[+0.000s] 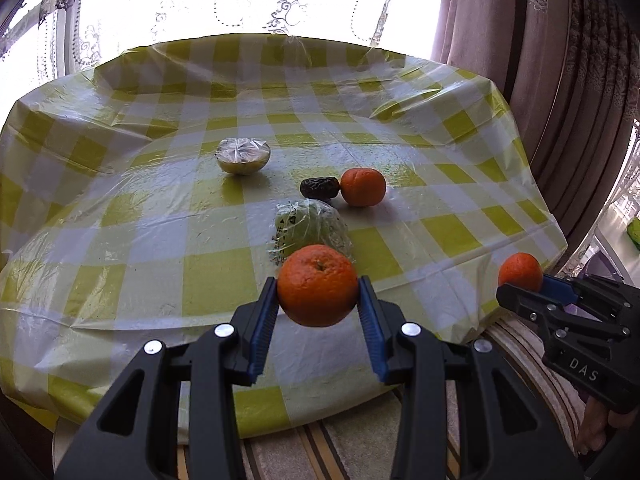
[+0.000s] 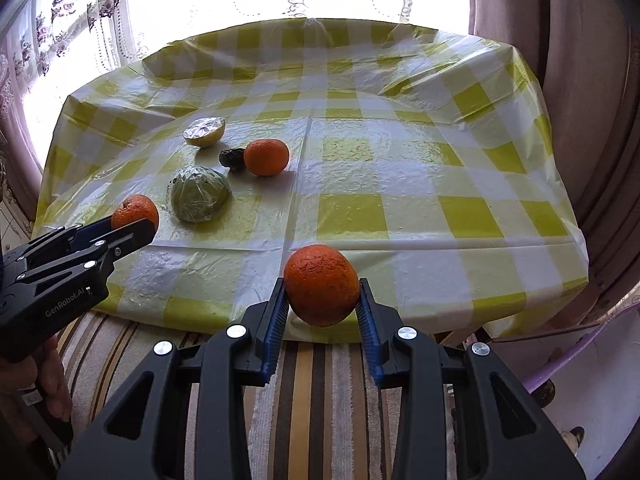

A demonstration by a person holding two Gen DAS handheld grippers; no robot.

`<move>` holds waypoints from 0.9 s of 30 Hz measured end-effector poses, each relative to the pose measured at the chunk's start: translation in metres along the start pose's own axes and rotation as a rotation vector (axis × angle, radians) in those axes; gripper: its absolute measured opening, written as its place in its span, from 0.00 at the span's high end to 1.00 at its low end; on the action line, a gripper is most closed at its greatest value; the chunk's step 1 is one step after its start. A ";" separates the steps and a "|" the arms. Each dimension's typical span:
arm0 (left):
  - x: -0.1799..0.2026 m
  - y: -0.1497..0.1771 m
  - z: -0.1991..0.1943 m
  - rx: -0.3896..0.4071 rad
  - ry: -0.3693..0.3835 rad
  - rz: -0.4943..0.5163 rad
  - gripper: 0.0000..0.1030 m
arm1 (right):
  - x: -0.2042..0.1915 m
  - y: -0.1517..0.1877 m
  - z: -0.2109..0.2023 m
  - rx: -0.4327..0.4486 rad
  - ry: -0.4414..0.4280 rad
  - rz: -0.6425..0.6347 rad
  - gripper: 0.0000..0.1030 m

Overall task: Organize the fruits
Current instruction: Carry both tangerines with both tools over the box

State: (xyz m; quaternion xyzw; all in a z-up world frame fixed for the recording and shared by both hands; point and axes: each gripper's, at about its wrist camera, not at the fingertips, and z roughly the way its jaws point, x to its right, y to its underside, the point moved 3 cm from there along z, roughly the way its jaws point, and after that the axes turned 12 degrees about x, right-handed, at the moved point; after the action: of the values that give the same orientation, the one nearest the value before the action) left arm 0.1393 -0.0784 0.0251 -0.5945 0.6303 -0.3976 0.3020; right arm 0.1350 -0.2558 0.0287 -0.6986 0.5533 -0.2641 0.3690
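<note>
Now, from the left wrist: the left gripper is clamping an orange at its widest girth, blue pads pressing both sides, and holding it above the near edge of the table. Just ahead of the fingers is lying a wrapped green fruit; further ahead sit a date touching a third orange, and off ahead-left a wrapped half, cut face up. To its right the right gripper is gripping its own orange.

Over to the right wrist: the right gripper is squeezing an orange slightly tilted between the pads, hovering over the table rim. To its left the left gripper is carrying its orange, close beside the green fruit. The date, loose orange and wrapped half are sitting ahead-left.

I'd judge these oranges light, round and a bit soft, so an equator grip with moderate squeeze suits; the wrapped pieces look slippery. Ahead and right of the right gripper the cloth is lying wide open; the left side is crowded, and the near table edge is right underneath both tools.
</note>
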 end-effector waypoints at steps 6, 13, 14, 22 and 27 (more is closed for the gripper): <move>0.046 0.007 0.001 -0.013 0.065 0.062 0.61 | 0.036 0.010 -0.020 0.006 0.041 0.044 0.67; 0.098 0.016 0.004 -0.031 0.140 0.137 0.61 | 0.084 0.028 -0.038 0.005 0.096 0.109 0.67; 0.106 0.017 0.004 -0.034 0.152 0.148 0.61 | 0.091 0.031 -0.040 0.004 0.106 0.121 0.67; 0.178 0.035 0.002 -0.035 0.279 0.264 0.61 | 0.152 0.050 -0.062 0.000 0.209 0.192 0.67; 0.224 0.047 0.000 -0.033 0.360 0.343 0.61 | 0.190 0.068 -0.074 -0.020 0.287 0.234 0.67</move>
State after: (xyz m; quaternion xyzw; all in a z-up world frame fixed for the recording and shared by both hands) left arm 0.0906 -0.3009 0.0057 -0.4031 0.7720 -0.4298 0.2382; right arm 0.0850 -0.4643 0.0095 -0.5884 0.6803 -0.3108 0.3074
